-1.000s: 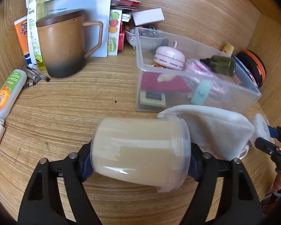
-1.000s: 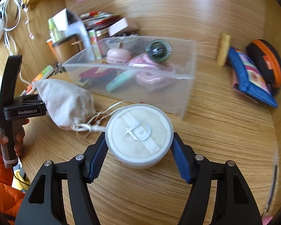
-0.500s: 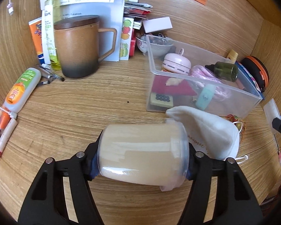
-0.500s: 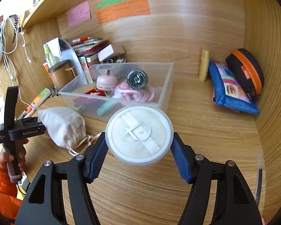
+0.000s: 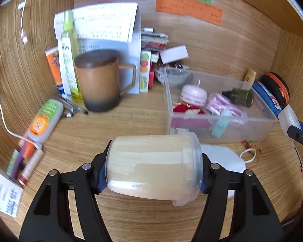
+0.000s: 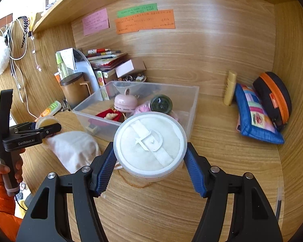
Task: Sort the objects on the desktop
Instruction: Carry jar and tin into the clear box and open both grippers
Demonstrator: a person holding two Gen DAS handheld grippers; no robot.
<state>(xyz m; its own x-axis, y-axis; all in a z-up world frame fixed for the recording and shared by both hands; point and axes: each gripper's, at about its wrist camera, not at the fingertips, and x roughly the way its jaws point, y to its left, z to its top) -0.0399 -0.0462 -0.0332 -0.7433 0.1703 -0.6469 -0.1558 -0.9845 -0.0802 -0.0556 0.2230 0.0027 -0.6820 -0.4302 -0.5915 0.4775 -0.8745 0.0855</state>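
Observation:
My left gripper (image 5: 152, 168) is shut on a clear cylindrical jar (image 5: 153, 166) with beige contents, held on its side above the desk. It also shows in the right wrist view (image 6: 47, 128) at the left. My right gripper (image 6: 150, 154) is shut on a round clear puff case (image 6: 150, 144) with a white powder puff inside, held above the desk in front of the clear storage box (image 6: 194, 98). That box (image 5: 270, 119) holds a pink round item, a green bottle, a pink cord and red items. A white cloth pouch (image 6: 72, 149) lies on the desk between the grippers.
A brown lidded mug (image 5: 100, 80), tubes and pens stand at the back left. Books and papers lean on the back wall. A blue patchwork pouch (image 6: 254, 115), an orange-black case (image 6: 272, 96) and a yellow tube (image 6: 230, 87) lie at the right.
Both grippers have risen and pulled back with their loads; more of the back wall and its sticky notes shows. The pouch now lies lower in both views.

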